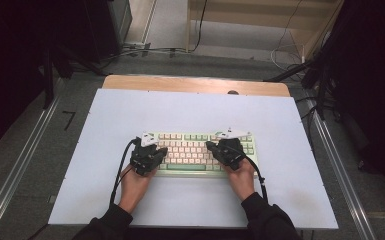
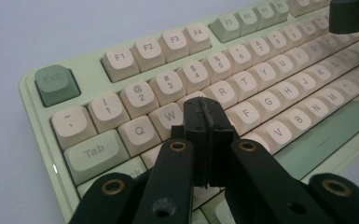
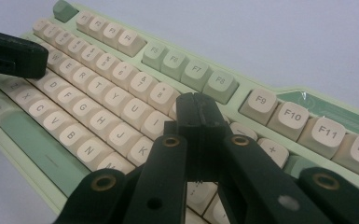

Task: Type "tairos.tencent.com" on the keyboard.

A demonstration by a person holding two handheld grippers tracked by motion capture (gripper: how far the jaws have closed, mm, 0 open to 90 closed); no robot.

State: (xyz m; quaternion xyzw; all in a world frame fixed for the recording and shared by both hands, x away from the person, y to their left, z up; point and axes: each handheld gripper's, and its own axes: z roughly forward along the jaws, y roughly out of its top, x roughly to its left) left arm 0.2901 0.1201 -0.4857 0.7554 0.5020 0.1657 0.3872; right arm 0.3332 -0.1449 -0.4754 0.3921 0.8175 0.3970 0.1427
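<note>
From above, the keyboard lies on the white table under both tools; the left gripper view alone shows its jaws pressed together, empty, tip over the E key; the right gripper likewise closed, empty, tip near O; both hands low, angled inward.

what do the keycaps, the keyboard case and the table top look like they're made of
Keycaps: likely matte moulded plastic, cream and sage, with rounded edges and printed legends.
Keyboard case: probably smooth pale green plastic; a faint sheen runs along its edge.
Table top: a matte white sheet, maybe laminate or board, lying on a wooden panel with visible grain colour.
</note>
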